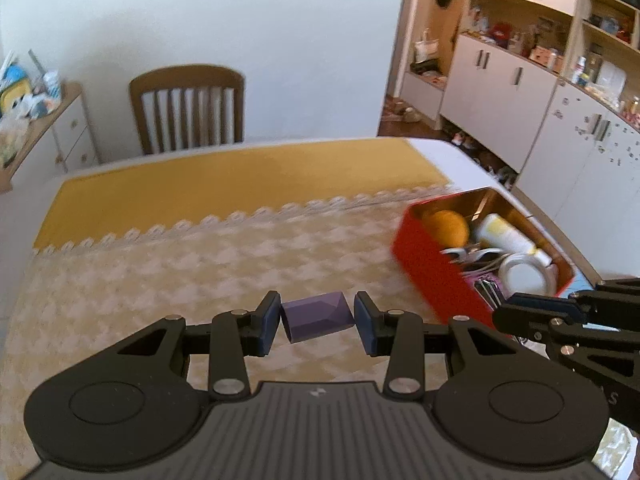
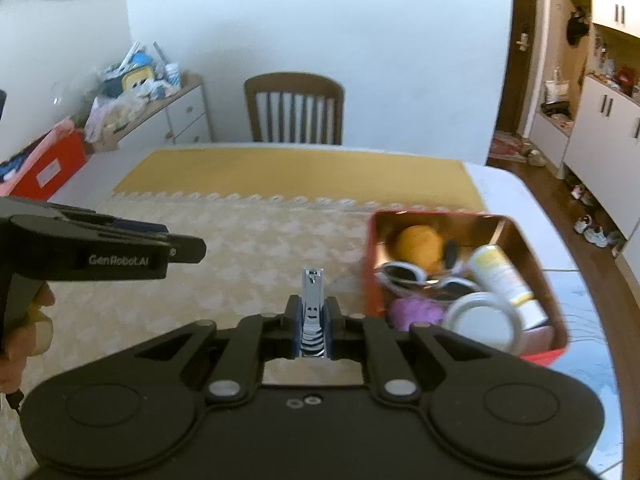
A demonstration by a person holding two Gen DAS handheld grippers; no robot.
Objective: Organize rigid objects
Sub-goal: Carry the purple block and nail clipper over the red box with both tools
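Gripping a faceted purple block, your left gripper holds it above the tablecloth; your right gripper pinches a shiny steel nail clipper, left of the red tin.

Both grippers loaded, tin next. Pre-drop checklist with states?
1. Left gripper shut on purple block: ok.
2. Right gripper shut on nail clipper: ok.
3. Red tin open on top: ok.
4. Free room in tin: not ok; orange ball, sunglasses, tube and white lid crowd it.
5. Grippers clear of each other: ok.
6. Either load above the tin: not ok, both short of it.
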